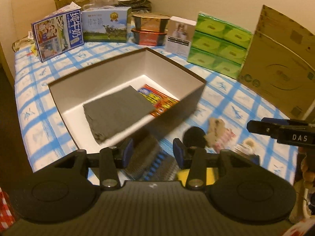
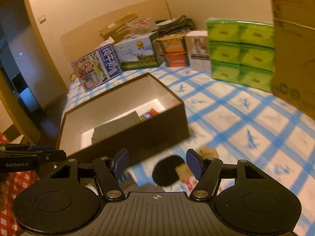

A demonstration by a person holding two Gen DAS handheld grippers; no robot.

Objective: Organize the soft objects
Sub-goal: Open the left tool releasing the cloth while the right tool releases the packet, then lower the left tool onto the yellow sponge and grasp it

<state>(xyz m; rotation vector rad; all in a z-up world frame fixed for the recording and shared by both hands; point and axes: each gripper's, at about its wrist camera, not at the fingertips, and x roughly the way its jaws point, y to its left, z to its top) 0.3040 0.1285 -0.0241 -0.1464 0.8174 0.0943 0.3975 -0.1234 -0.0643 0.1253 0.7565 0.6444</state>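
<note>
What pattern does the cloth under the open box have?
The cloth is white with a blue check and small blue figures in the squares. The right wrist view shows it best.

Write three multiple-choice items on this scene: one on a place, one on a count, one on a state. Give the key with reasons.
1. Where does the grey pad lie?
A. inside the open box
B. on the green packs
C. on the checked cloth beside the box

2. How many green packs show on the stack's front face?
A. two
B. four
C. six

3. How does the right gripper stand?
A. shut on the black round thing
B. open, nothing between its pads
C. shut on the box wall

Key: 1 A, the pad rests on the box's white floor, partly over a colourful packet. 2 C, three rows of two. 3 B, its blue pads stand apart, and the black round thing lies on the cloth below.
</note>
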